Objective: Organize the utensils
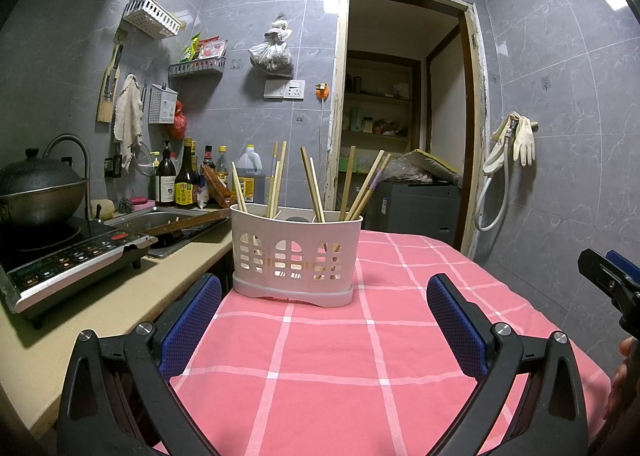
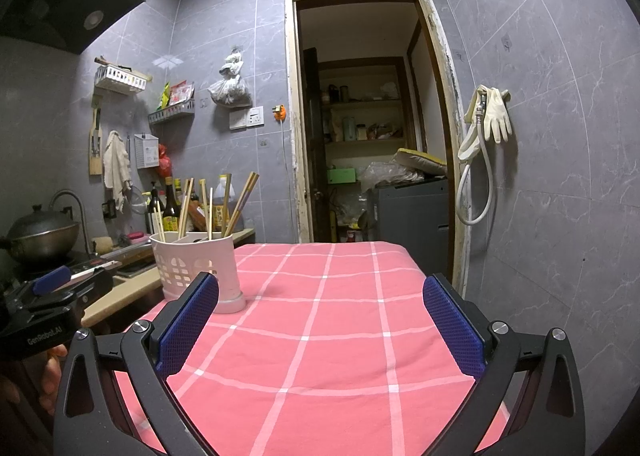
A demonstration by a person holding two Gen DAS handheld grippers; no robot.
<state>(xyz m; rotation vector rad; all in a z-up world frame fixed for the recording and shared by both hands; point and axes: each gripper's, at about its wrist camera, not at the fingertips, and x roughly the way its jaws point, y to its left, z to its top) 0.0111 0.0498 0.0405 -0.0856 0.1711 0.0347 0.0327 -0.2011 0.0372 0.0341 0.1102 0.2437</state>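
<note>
A white slotted utensil holder (image 1: pixel 295 256) (image 2: pixel 196 268) stands on the pink checked tablecloth (image 1: pixel 340 356) (image 2: pixel 320 336), near its far left edge. Several wooden chopsticks (image 1: pixel 312 183) (image 2: pixel 208 207) stand upright in its compartments. My left gripper (image 1: pixel 324 320) is open just in front of the holder, with nothing between its blue pads. My right gripper (image 2: pixel 320 324) is open too and empty, over the cloth to the right of the holder. Each gripper shows at the edge of the other's view.
A counter (image 1: pixel 100 304) on the left carries an induction cooker (image 1: pixel 72 260) with a wok (image 1: pixel 40 191), a sink (image 1: pixel 168 223) and sauce bottles (image 1: pixel 184 179). An open doorway (image 1: pixel 400 115) lies behind the table. Rubber gloves (image 2: pixel 492 115) and a hose hang on the right wall.
</note>
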